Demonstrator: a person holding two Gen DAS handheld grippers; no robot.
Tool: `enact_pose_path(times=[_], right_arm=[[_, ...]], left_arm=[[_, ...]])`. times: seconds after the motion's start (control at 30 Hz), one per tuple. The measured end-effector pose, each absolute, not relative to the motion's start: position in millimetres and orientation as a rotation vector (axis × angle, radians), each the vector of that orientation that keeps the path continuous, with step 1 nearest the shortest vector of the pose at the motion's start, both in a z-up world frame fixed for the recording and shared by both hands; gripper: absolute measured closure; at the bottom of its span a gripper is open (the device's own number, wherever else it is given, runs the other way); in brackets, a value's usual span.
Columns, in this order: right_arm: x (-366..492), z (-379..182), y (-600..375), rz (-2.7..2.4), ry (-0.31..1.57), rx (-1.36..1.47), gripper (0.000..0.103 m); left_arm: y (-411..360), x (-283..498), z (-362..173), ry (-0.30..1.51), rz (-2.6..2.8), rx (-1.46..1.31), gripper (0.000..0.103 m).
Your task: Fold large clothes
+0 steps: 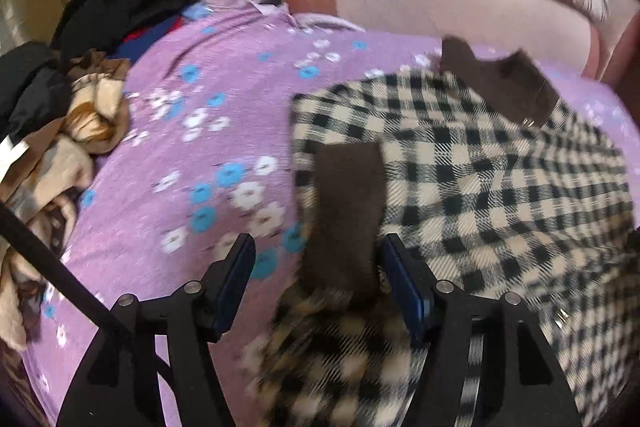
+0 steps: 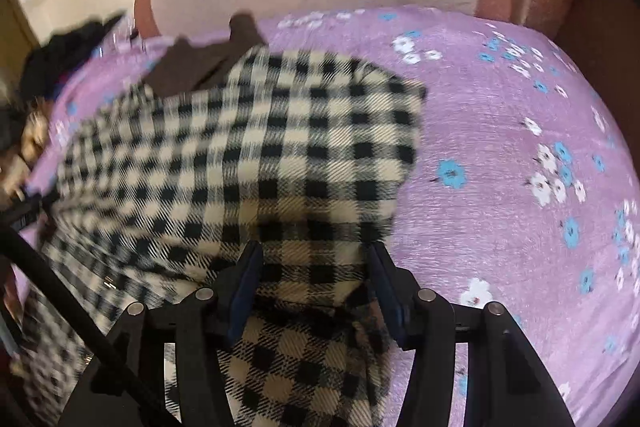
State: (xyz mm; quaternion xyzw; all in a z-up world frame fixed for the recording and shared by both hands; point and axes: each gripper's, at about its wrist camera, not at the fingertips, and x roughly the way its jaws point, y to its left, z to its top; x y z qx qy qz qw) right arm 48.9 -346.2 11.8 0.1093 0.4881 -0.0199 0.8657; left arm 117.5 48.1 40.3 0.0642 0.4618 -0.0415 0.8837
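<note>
Now spread apart, left gripper [image 1: 318, 267] and right gripper [image 2: 314, 275], each straddling black-and-cream checked fleece garment [image 1: 480, 187] [image 2: 240, 155], nothing clamped.

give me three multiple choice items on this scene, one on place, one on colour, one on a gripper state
1. Where does the black-and-cream checked fleece garment lie?
A. on the purple flowered bedsheet
B. on a wooden floor
C. in a basket

2. What colour is the garment's cuff?
A. red
B. dark brown
C. white

3. How does the left gripper stand?
A. shut flat on the sheet
B. out of view
C. open, with the cuff between its fingers

Key: 1 A, the sheet shows all round the garment; 2 B, the cuff is plain dark brown; 3 C, a wide gap separates the fingers.
</note>
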Motion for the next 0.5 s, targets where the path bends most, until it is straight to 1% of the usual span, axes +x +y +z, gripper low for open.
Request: enact_pose_path(times=[0.13,0.27,0.4,0.43,0.5], right_arm=[[32.6,17.6,-377.1,-0.099,0.993,0.323,0.044],[15.3,1.8,-402.9,-0.123,1.028,0.461,0.043],[-3.5,-9.7,-417.0,-0.037,1.036,0.637,0.042],[-7.1,-10.8,-417.7,-0.012,1.042,0.669,0.04],[-17.8,-15.9,-417.9,0.062,1.051,0.761,0.039]], left_arm=[[70.6,89.0,46.2,0.952,-0.064,0.122,0.033],[92.8,69.0,34.7,0.999,-0.064,0.106,0.033],[115.8,57.5,20.8,1.108,-0.134,-0.044,0.033],[120.3,52.6,16.7,1.138,-0.163,-0.083,0.033],[120.6,42.0,18.7,1.131,-0.187,-0.073,0.033]])
